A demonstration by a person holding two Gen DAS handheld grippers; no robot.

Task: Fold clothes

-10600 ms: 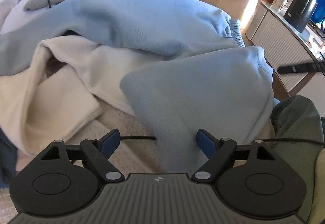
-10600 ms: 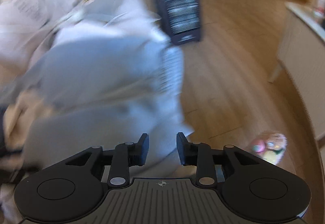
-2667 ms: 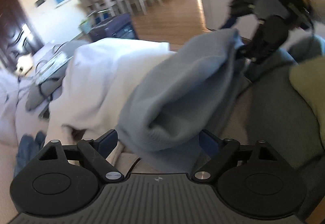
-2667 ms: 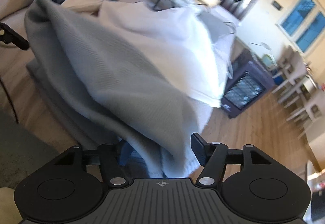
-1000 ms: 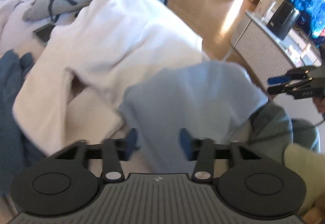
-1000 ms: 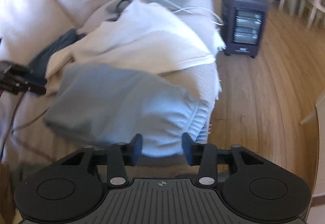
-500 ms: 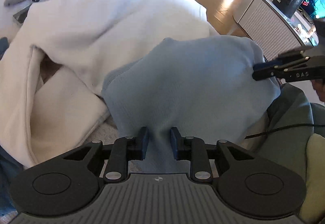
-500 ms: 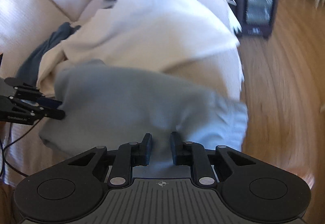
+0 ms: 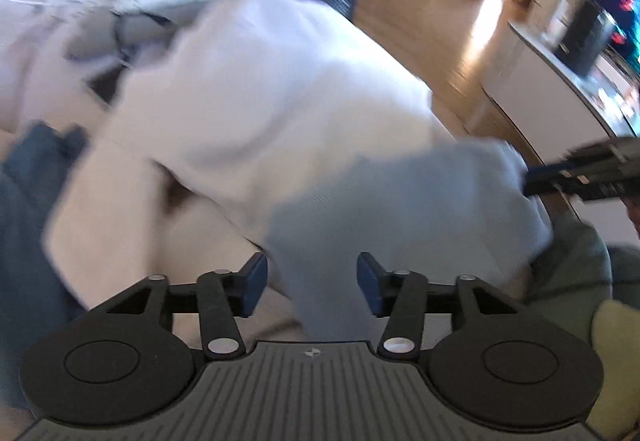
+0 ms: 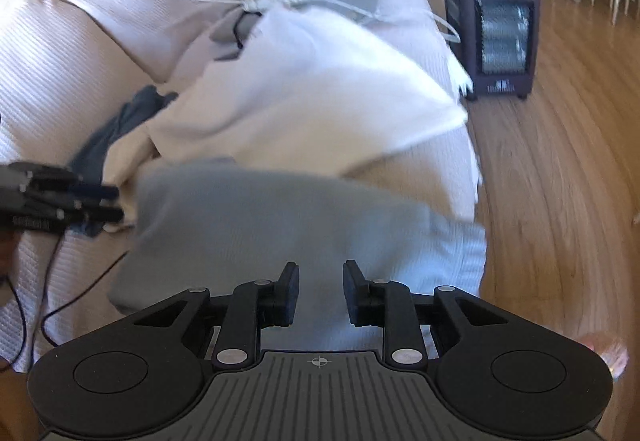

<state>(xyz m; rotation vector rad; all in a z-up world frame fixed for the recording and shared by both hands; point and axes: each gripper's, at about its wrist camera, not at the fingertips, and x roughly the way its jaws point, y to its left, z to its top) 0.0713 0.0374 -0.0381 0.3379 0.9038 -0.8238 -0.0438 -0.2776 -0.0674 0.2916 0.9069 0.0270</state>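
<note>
1. The light blue garment (image 9: 400, 209) is lying in the lower middle of both views, bunched into a thick pad on the sofa (image 10: 60, 81), with one edge hanging off the seat toward the wooden floor (image 10: 560, 181). It looks mostly folded.

2. The left gripper (image 9: 312, 283) is opening. Blue cloth is sitting between its pads, but they are standing clear of it, so the grip looks released, probably to let the fold settle.

3. The right gripper (image 10: 318, 291) is opening too, though only narrowly. The garment is lying between and beyond its pads; no pinch is showing.

4. Each tool is appearing in the other's view, at the right edge and the left edge, near opposite ends of the garment, likely because the two ends were handled together.

5. A white garment (image 9: 280, 81) is spreading across the upper middle, just behind the blue one, and a dark blue cloth (image 9: 24, 201) is waiting at the left edge.
</note>
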